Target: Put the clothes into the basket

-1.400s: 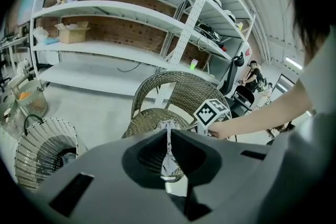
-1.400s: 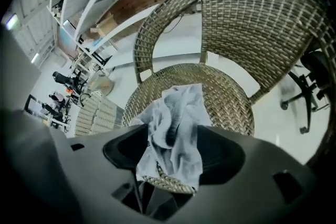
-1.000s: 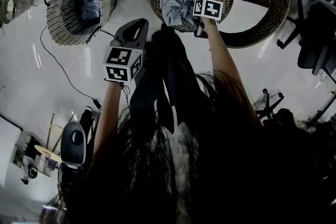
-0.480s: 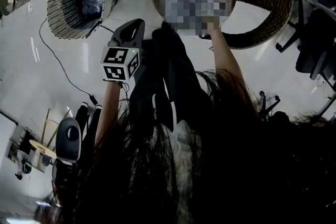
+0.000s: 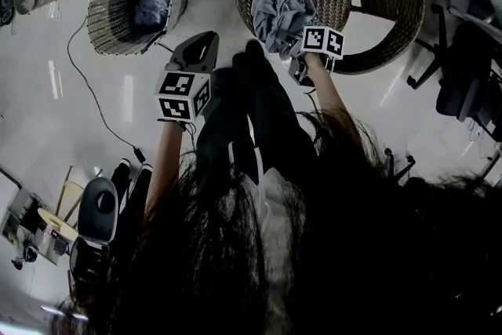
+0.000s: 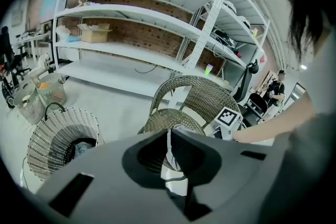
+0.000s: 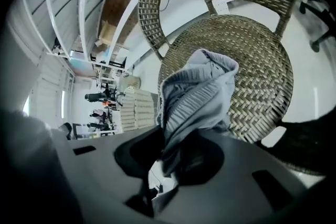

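Pale floor surrounds the wicker chair (image 5: 376, 4). The right gripper (image 7: 169, 157), clamped on the grey garment (image 5: 281, 8), has drawn it back off the chair's seat. The left gripper (image 6: 169, 149) is closed on nothing. The garment now has to go to the laundry basket (image 5: 106, 20), left of the chair.

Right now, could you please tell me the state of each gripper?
Left gripper: shut, holding nothing.
Right gripper: shut on the grey garment.
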A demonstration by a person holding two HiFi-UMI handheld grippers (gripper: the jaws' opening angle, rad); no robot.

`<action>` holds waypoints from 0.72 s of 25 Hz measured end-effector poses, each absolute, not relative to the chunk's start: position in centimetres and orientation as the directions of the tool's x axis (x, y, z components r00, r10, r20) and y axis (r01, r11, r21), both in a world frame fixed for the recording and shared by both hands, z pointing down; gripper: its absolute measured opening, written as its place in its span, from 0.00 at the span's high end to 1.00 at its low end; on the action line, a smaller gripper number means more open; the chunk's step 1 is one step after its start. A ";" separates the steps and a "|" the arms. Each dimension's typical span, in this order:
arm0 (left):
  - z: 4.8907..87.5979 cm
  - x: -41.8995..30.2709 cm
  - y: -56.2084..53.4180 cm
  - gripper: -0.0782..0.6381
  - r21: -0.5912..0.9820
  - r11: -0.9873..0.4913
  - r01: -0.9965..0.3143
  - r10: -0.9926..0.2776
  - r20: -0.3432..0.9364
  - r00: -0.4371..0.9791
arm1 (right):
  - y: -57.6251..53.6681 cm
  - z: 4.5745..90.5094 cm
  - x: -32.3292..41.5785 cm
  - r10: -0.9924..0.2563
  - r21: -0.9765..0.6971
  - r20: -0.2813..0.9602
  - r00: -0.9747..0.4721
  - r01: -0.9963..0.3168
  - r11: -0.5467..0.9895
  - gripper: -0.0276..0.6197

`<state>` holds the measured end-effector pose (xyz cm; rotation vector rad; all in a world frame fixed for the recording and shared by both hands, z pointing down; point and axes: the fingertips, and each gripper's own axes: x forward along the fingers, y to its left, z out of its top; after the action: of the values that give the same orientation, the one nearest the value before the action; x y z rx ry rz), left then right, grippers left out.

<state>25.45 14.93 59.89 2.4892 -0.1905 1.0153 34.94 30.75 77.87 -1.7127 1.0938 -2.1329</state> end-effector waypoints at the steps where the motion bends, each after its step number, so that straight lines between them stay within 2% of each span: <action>1: 59.4 25.1 14.9 0.86 0.349 -0.892 -0.288 0.033 0.685 0.728 | 30.2 76.8 34.7 -0.583 -0.659 0.750 -0.311 -0.283 -0.697 0.81; 11: 53.6 20.3 14.5 0.86 0.345 -0.885 -0.313 -0.033 0.625 0.780 | 24.3 64.9 33.5 -0.669 -0.719 0.689 -0.280 -0.383 -0.580 0.82; 18: 48.7 14.4 11.0 0.86 0.293 -0.888 -0.353 -0.129 0.579 0.805 | 20.5 57.2 30.2 -0.724 -0.755 0.630 -0.281 -0.440 -0.486 0.82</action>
<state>14.43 10.95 48.68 2.6015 -0.3635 0.7951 30.18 20.51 57.24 -1.7286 1.4502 -1.8472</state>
